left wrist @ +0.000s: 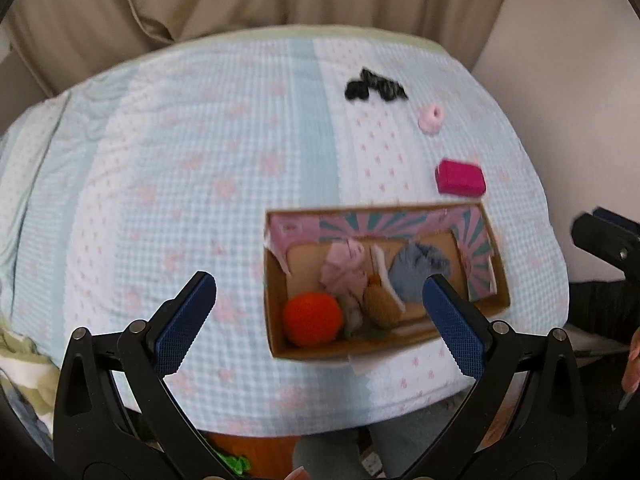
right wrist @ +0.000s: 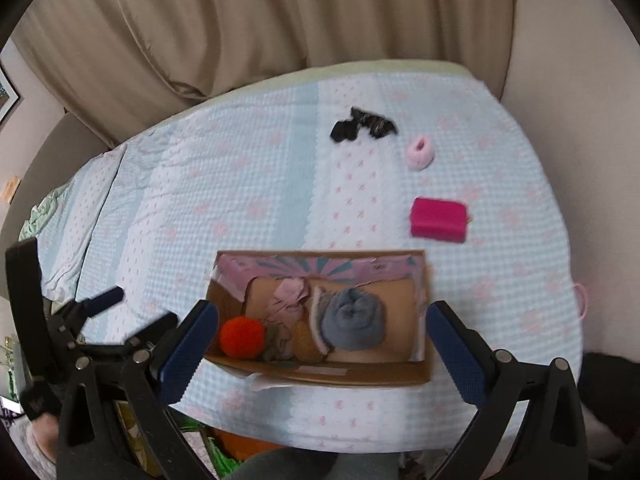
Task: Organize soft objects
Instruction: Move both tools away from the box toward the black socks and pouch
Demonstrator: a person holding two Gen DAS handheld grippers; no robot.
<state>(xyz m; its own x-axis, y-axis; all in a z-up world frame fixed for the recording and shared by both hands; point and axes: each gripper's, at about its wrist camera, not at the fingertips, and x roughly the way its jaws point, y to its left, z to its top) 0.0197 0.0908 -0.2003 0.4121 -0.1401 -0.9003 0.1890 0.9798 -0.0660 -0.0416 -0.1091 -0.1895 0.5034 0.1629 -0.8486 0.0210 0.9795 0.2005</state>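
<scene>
Soft room with a covered table in front of drawn curtains.

Beige curtains (right wrist: 280,32) hanging in heavy folds across the back, filling most of the upper view. Plain pale wall (right wrist: 560,80) to the right of them, evenly lit with no hard shadows. At the far left edge, corner of a framed picture (right wrist: 6,94) on the wall. In the middle, a table spread with a light blue and white checked cloth (left wrist: 180,160) dotted with small pink flowers, rumpled along its left side. Below the near edge of the cloth, a glimpse of something orange (left wrist: 256,452) and green, too blurred to make out.
</scene>
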